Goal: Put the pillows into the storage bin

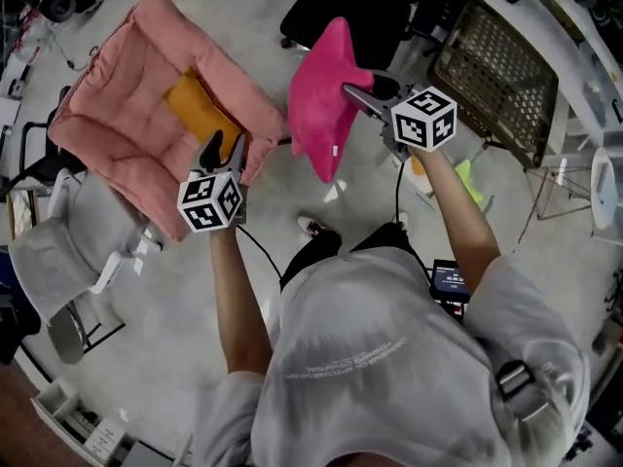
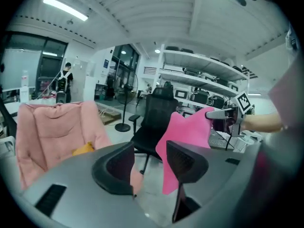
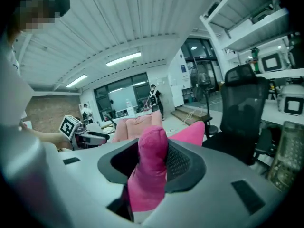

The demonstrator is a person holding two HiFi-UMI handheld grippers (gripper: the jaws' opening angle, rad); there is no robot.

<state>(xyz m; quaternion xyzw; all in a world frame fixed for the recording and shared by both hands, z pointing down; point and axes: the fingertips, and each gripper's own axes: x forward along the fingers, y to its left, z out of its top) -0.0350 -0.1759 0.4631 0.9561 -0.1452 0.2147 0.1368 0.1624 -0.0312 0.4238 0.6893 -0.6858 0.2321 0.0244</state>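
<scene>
A magenta star-shaped pillow (image 1: 323,100) hangs in the air above the floor, with my right gripper (image 1: 358,95) shut on one of its points. In the right gripper view that point (image 3: 151,172) fills the gap between the jaws. My left gripper (image 1: 226,144) is open and empty, held up near the edge of a big pink cushion (image 1: 127,115). An orange pillow (image 1: 200,110) lies on that cushion. The brown woven storage bin (image 1: 496,66) stands at the upper right. From the left gripper view I see the magenta pillow (image 2: 185,137) beyond the open jaws.
The pink cushion rests on a grey chair (image 1: 58,261) at the left. A black office chair (image 2: 154,118) stands behind the magenta pillow. Shelving and desks (image 2: 204,84) line the right side, and a white table edge (image 1: 604,178) is beside the bin.
</scene>
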